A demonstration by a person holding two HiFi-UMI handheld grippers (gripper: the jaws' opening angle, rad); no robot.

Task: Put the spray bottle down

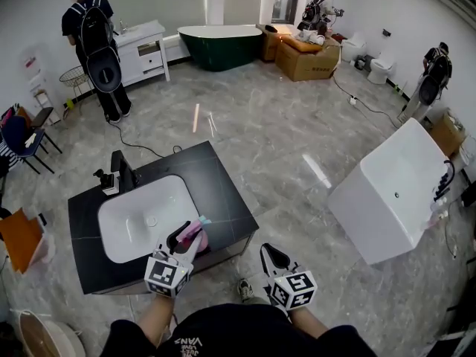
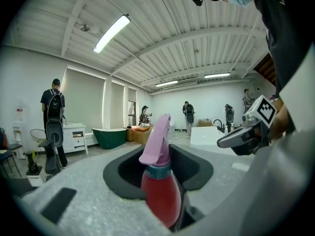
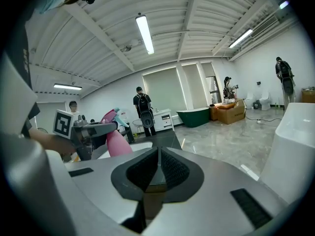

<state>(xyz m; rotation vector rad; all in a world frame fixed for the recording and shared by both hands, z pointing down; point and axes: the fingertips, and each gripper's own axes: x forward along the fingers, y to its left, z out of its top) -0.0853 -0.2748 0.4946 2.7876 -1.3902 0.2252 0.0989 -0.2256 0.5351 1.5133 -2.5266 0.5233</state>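
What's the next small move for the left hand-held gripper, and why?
Probably lower the left hand-held gripper toward the black countertop beside the basin: its jaws clamp the spray bottle, which seems to hang over that bare surface.

Floor: we see grey marbled tiles [image 1: 282,147].
Far wall: we find a dark green bathtub [image 1: 219,44] beside a white cabinet [image 1: 141,50].
Right: we see a white bathtub [image 1: 394,192].
Ceiling: we see tube lights [image 3: 144,33].
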